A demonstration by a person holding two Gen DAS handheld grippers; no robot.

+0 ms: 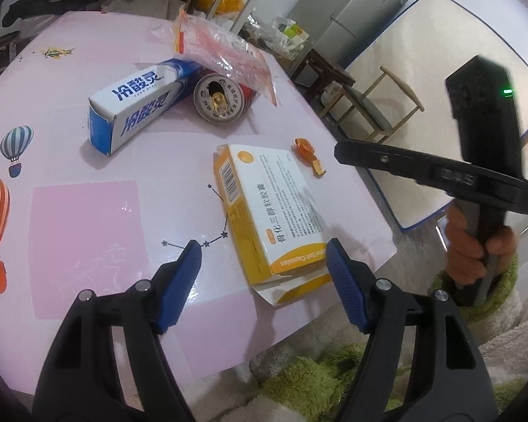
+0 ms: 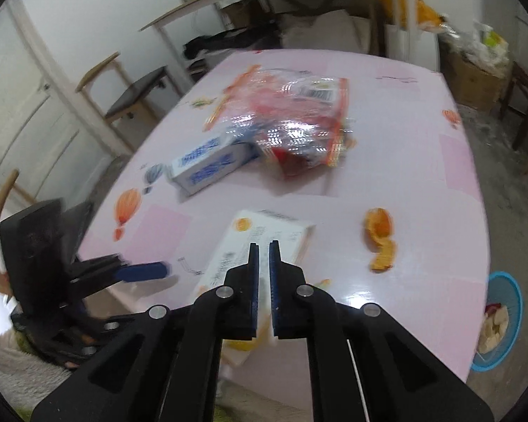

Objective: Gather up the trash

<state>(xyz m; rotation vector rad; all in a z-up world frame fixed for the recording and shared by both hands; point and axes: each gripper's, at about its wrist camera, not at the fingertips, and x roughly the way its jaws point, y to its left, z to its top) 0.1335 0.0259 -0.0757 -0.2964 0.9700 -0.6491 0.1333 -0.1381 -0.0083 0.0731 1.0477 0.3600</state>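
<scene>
Cluttered room: door and wooden chair on the left in the right wrist view, shelf at the back, grey cabinet (image 1: 355, 10) and another chair (image 1: 376, 102) on the right in the left wrist view. Pink table (image 1: 88, 218) with balloon and star prints holds the trash.

Left to right across the left wrist view:
- blue-white toothpaste box (image 1: 137, 105) lying flat, far left of the pile; blurred in the right wrist view (image 2: 207, 165)
- opened can (image 1: 221, 96) on its side, top toward the camera, touching the box's right end
- crinkled clear-red plastic wrapper (image 1: 221, 49) draped over the can and the box's far end; also (image 2: 292, 119), blurred
- yellow-white medicine box (image 1: 267, 211) near the table's front edge, end flap open, lying flat, apart from the pile
- orange peel (image 1: 308, 154) just right of the medicine box, two pieces near the right table edge; also (image 2: 380, 239)

Left gripper (image 1: 264, 256): released, blue pads spread wide, near end of the medicine box between them, pads not pressing it. Seen from the side in the right wrist view (image 2: 140, 270).

Right gripper (image 2: 263, 249): clenched, blue pads nearly together with only a thin slit, nothing between them, above the medicine box (image 2: 264, 242). Its body shows at the right of the left wrist view, a hand (image 1: 475, 249) in a green fuzzy sleeve gripping the handle.

Far right, on the floor beside the table: blue basket (image 2: 510, 295) with pale scraps inside.
</scene>
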